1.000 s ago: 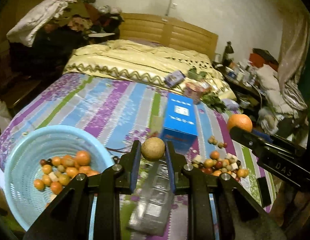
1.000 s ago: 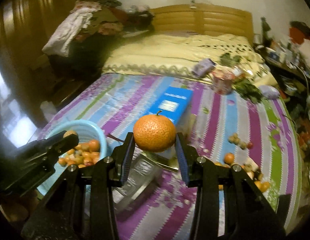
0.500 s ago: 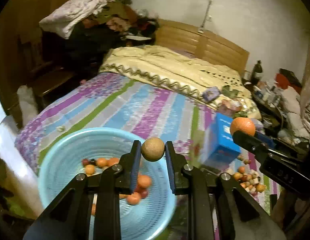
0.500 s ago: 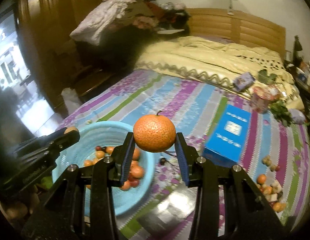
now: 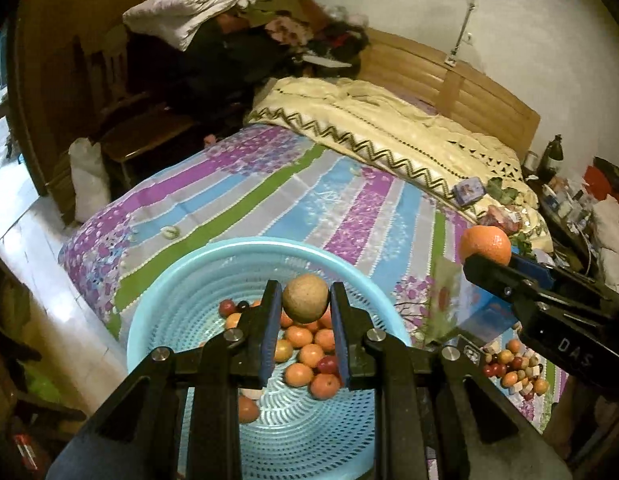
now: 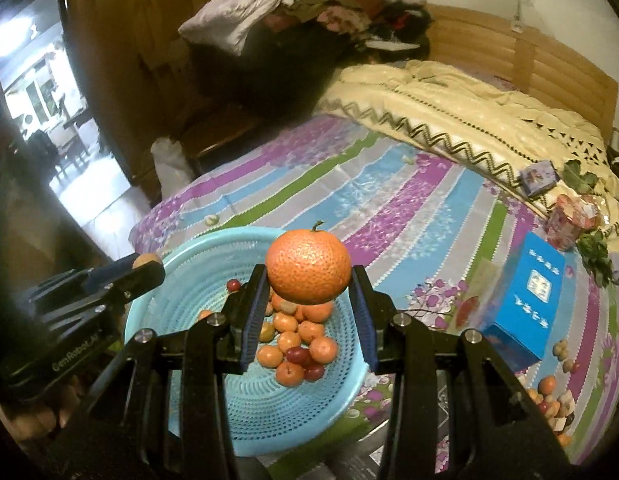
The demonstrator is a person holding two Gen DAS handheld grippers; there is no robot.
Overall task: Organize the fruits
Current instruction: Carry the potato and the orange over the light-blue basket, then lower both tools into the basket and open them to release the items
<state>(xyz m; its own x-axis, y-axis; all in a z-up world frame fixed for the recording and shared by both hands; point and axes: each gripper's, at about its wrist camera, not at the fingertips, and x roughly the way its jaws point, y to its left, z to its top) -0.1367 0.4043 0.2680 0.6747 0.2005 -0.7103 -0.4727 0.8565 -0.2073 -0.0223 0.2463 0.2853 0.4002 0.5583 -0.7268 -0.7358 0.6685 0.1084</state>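
Observation:
My left gripper (image 5: pixel 305 300) is shut on a small round brown fruit (image 5: pixel 305 298) and holds it above the light blue perforated basket (image 5: pixel 181 280). My right gripper (image 6: pixel 308 270) is shut on an orange tangerine (image 6: pixel 308 266) with a short stem, also above the basket (image 6: pixel 181 264). The basket holds several small orange and red fruits (image 5: pixel 305 354). The tangerine also shows at the right of the left wrist view (image 5: pixel 485 245). A pile of loose small fruits (image 5: pixel 513 364) lies on the striped sheet to the right.
A blue box (image 6: pixel 525 296) lies on the striped bedsheet (image 6: pixel 389 200) right of the basket. A cream blanket (image 6: pixel 469 108) and small packets lie near the wooden headboard. Clothes pile on dark furniture at the left. The bed edge drops to the floor on the left.
Both grippers have swung left, from over the blue box and fruit pile to above the blue basket, each still holding its fruit.

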